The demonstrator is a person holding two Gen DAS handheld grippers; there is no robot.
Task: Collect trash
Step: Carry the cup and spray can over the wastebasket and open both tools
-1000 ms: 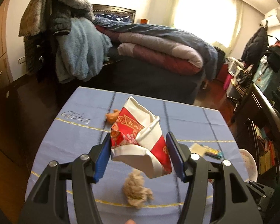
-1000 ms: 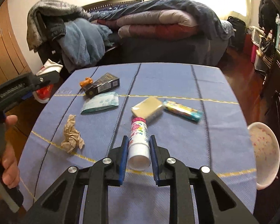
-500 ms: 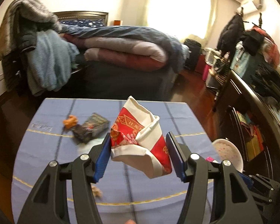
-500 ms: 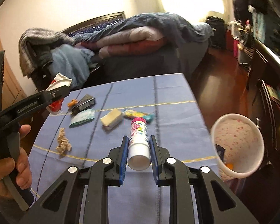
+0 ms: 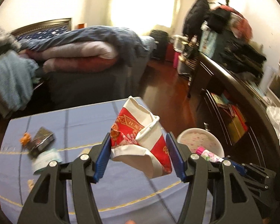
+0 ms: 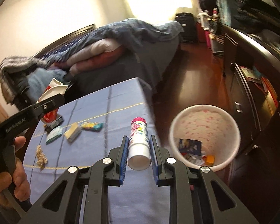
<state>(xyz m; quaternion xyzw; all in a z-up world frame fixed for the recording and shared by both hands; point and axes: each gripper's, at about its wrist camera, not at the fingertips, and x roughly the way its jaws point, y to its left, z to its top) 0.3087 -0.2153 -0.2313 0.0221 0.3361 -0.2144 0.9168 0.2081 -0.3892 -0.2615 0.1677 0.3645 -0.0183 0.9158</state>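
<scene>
Carrying two pieces of trash toward the bin, transport step in hand. The left gripper (image 5: 139, 155) clamps a crushed red-and-white paper bag (image 5: 140, 140), pads pressed into both sides, held above the table's right part. The right gripper (image 6: 138, 154) is closed tight on a white tube with a pink cap (image 6: 139, 141), cap pointing forward, hanging over the table's right edge. The wastebasket (image 6: 235, 143) stands on the floor just beside that edge, already holding a few scraps.

Next move, as judged: bring each load over the basket's mouth, then open the jaws; the tube is nearer and probably drops first. The bag is wide, so it needs centring over the rim.

The table (image 6: 121, 104) wears a blue cloth with yellow lines. Left on it: a crumpled brown paper wad (image 6: 41, 155), a teal packet (image 6: 54, 135), a tan block (image 6: 72, 132), a colourful wrapper (image 6: 92, 126), a dark box (image 5: 41, 142) and a small orange item (image 5: 25, 138), too blurred to identify. Behind: a bed (image 5: 87, 52) piled with quilts, a bright window, wood floor, a cluttered dark dresser on the right.
</scene>
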